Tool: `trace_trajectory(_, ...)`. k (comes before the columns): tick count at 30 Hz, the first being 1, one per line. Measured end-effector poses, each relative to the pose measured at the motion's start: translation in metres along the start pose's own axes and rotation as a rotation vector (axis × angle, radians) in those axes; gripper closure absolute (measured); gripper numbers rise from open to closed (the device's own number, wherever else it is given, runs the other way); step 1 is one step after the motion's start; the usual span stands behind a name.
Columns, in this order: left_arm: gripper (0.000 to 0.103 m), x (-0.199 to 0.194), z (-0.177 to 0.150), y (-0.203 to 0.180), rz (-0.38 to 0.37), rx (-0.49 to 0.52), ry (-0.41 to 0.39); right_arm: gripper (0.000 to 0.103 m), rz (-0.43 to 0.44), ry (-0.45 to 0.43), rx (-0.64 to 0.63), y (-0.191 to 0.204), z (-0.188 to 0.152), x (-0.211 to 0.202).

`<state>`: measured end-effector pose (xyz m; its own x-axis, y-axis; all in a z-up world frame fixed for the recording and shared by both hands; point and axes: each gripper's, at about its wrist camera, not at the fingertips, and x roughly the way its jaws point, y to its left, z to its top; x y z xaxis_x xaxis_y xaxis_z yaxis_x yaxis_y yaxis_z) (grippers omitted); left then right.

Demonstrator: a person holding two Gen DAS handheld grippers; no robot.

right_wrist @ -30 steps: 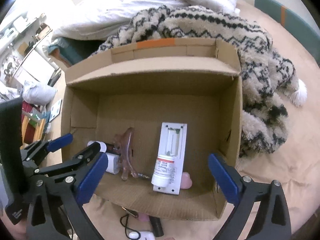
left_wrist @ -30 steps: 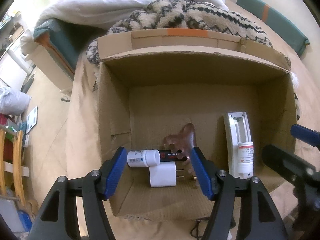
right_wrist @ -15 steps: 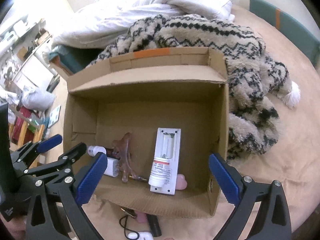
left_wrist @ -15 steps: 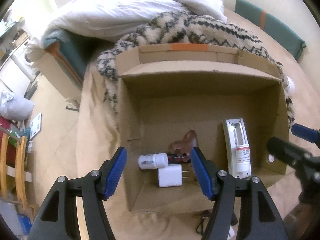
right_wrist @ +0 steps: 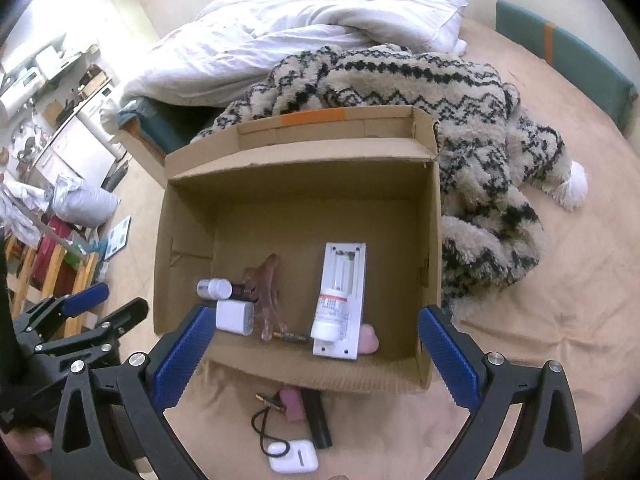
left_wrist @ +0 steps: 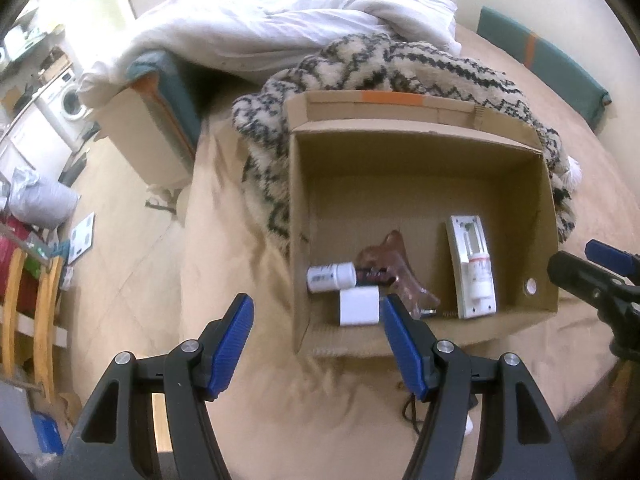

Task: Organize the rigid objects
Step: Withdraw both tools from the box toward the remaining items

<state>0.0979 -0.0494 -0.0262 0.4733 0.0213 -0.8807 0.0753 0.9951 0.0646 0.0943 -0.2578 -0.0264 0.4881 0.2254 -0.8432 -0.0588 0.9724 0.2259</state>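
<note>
Through the left wrist camera we see our left gripper (left_wrist: 316, 336) spread wide with nothing between its blue pads, hanging over the tan bedsheet (left_wrist: 224, 264) just short of the near left corner of the cardboard box (left_wrist: 298, 208). In the box, toward two o'clock from the pads, lie a white pill bottle (left_wrist: 331, 277) on its side, a white charger plug (left_wrist: 359, 306) just nearer us, a brown hair claw (left_wrist: 394, 258) to their right, and at the right a white remote (left_wrist: 472, 264) with a small red-labelled bottle (left_wrist: 479, 277) resting on it. At three o'clock the tip of the other tool pokes into the picture. A patterned fleece blanket (left_wrist: 420, 64) lies behind the box at twelve o'clock. Through the right wrist camera our right gripper (right_wrist: 316, 352) also stands spread and empty, its pads straddling the box's near wall. The same things sit inside, plus a battery (right_wrist: 292, 337) and a pink item (right_wrist: 370, 339) beside the remote. At six o'clock, outside the box on the sheet, we see a white earbud case (right_wrist: 294, 456), a black cylinder (right_wrist: 318, 420), a pink block (right_wrist: 294, 404) and a black loop cord (right_wrist: 264, 428).
</note>
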Motion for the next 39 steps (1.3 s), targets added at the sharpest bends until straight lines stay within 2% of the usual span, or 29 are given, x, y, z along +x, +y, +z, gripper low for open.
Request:
trace_trajectory(7,0.039,0.003,-0.033,0.006,-0.011,-0.016,0.022,0.000,0.032,0.015,0.001,0.005,-0.032,-0.005)
trace_trajectory(10,0.039,0.011,-0.045,0.006,0.011,-0.020,0.049,0.000,0.033,0.044,0.026,0.002,-0.048,-0.001)
trace_trajectory(12,0.039,0.010,-0.045,0.009,-0.023,-0.051,0.051,0.000,0.024,0.055,0.038,0.000,-0.058,0.002)
trace_trajectory(16,0.039,0.002,-0.043,0.008,-0.025,-0.060,0.019,0.000,-0.001,0.061,0.028,0.002,-0.070,0.005)
trace_trajectory(20,0.039,0.000,-0.040,0.010,-0.065,-0.086,0.022,0.000,-0.018,0.056,0.036,0.001,-0.075,0.006)
trace_trajectory(22,0.039,-0.003,-0.040,0.011,-0.060,-0.089,0.016,0.000,-0.011,0.064,0.066,-0.002,-0.077,0.007)
trace_trajectory(25,0.039,-0.006,-0.039,0.011,0.030,-0.080,-0.011,0.000,0.005,0.093,0.118,-0.006,-0.084,0.012)
trace_trajectory(26,0.039,-0.007,-0.038,0.011,0.032,-0.082,-0.013,0.000,0.006,0.107,0.136,-0.006,-0.086,0.014)
trace_trajectory(29,0.039,-0.007,-0.038,0.015,-0.014,-0.111,-0.001,0.000,0.024,0.140,0.195,-0.007,-0.094,0.020)
trace_trajectory(39,0.039,-0.012,-0.038,0.028,-0.068,-0.178,0.018,0.000,0.045,0.279,0.342,-0.020,-0.118,0.044)
